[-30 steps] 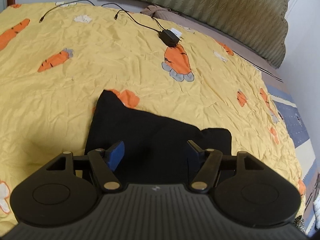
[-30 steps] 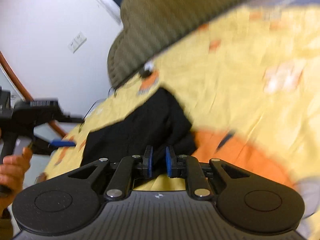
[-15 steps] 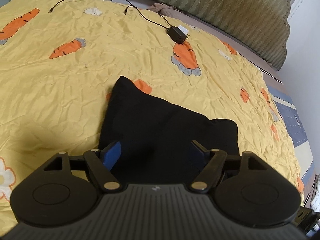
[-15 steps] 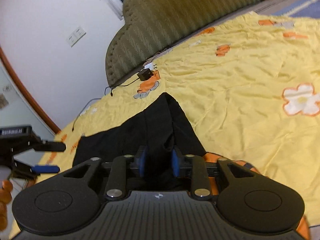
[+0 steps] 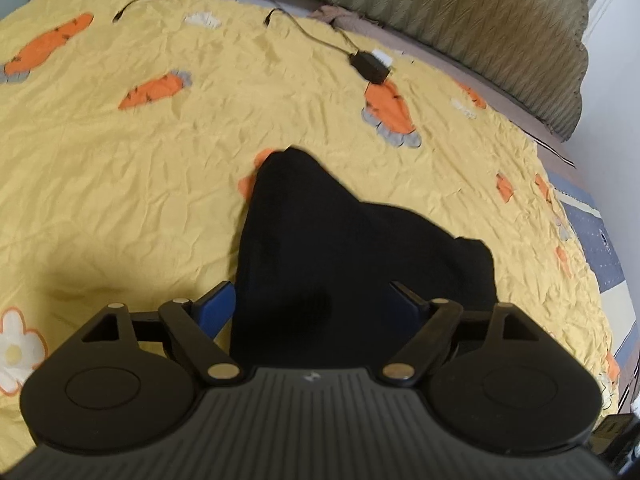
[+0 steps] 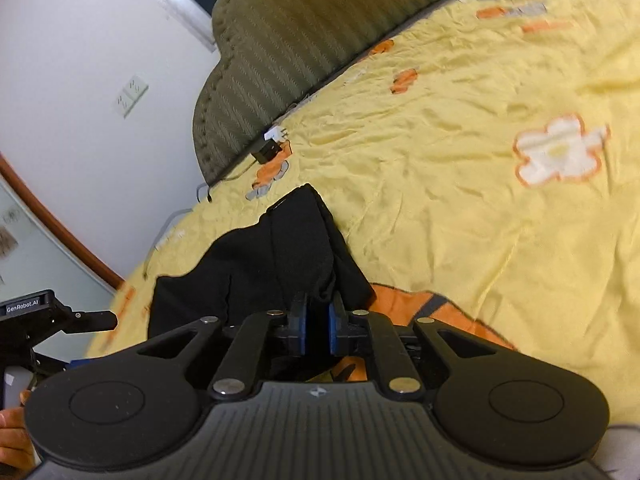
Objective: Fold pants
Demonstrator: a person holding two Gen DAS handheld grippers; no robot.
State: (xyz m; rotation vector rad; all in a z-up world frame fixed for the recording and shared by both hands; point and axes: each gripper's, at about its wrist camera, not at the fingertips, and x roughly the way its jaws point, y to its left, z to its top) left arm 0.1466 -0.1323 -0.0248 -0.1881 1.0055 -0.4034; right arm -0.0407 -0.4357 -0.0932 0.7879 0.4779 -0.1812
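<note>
Black pants lie folded on the yellow carrot-print bedsheet. My left gripper hangs over their near end. Its jaws stand wide and are opening, one blue pad off the left edge of the cloth, the other over it, neither pressing. In the right wrist view the pants run away toward the headboard. My right gripper is at their near corner. Its jaws are close together and opening, with a bunch of the black cloth pinched between the pads. The left gripper shows at the far left.
A black charger with its cables lies on the sheet beyond the pants. The olive padded headboard closes the far side. The bed's edge and a blue-striped cover lie to the right. A hand holds the left gripper.
The left gripper's jaws have spread wider and it has drifted a little over the pants. The right gripper has settled at the pants' corner, and its gap looks narrower than half a second ago.
</note>
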